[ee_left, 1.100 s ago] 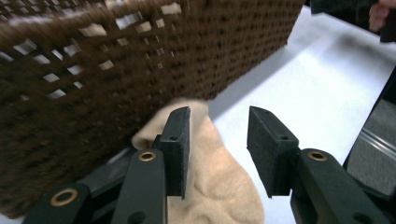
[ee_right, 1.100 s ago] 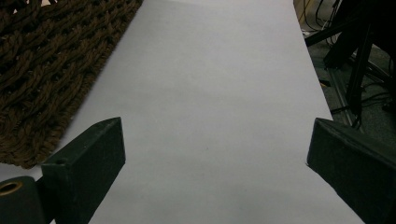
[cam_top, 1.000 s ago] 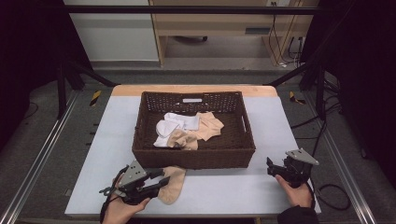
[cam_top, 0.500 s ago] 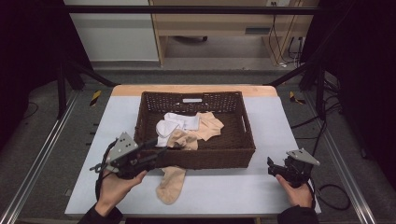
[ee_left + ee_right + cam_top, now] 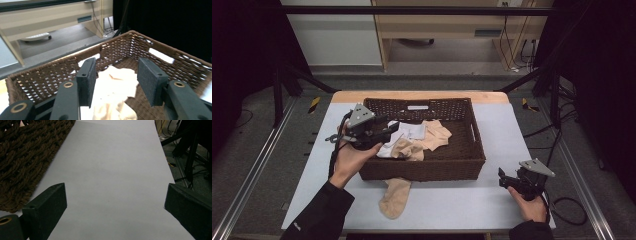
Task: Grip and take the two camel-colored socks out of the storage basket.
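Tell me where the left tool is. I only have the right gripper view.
Observer: The left tool is over the left side of the basket, above the socks inside it.
Operator: Holding anything?
Observer: No. Its jaws have just been opening and nothing is pinched between them. The socks lie below.
Operator: Anything outside the basket?
Observer: One beige sock lies on the table, right by the basket's front wall.
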Action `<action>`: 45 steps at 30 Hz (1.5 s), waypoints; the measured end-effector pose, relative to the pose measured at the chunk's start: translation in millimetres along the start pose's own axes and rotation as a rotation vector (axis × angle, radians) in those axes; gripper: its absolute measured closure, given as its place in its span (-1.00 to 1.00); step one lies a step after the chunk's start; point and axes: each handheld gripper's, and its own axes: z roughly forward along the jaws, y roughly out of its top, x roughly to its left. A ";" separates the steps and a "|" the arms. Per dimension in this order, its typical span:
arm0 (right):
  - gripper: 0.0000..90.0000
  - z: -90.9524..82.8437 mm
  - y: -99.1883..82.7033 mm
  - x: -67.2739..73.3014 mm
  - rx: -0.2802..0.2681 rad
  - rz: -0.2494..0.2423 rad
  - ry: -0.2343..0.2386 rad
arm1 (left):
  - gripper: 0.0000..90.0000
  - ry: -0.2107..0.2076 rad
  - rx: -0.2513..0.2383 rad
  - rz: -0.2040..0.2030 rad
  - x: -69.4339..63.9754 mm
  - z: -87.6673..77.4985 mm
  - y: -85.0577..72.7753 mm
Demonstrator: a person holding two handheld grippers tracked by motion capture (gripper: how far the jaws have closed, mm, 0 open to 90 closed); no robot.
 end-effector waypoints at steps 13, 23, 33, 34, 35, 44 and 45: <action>-0.90 0.3 0.2 -0.2 -0.001 -0.001 0.005 | -0.03 0.061 0.075 0.021 16.6 56.4 -5.7; -0.90 0.6 0.5 -0.3 0.001 -0.001 0.010 | -0.05 0.063 0.181 0.018 22.3 85.1 -34.0; -0.90 1.3 0.1 0.2 0.007 0.002 0.009 | -0.09 0.066 0.308 -0.005 27.1 105.7 -64.9; -0.90 1.4 0.1 0.3 0.007 0.002 0.009 | -0.09 0.066 0.319 -0.005 27.6 106.7 -66.6; -0.90 1.5 0.2 0.2 0.007 0.000 0.009 | -0.11 0.065 0.333 -0.006 27.5 107.4 -68.2; -0.90 1.2 0.3 0.4 0.007 0.001 0.010 | -0.17 0.059 0.427 0.044 20.4 114.8 -76.9; -0.90 1.2 0.4 0.5 0.007 0.000 0.009 | -0.18 0.059 0.438 0.047 19.5 115.5 -77.8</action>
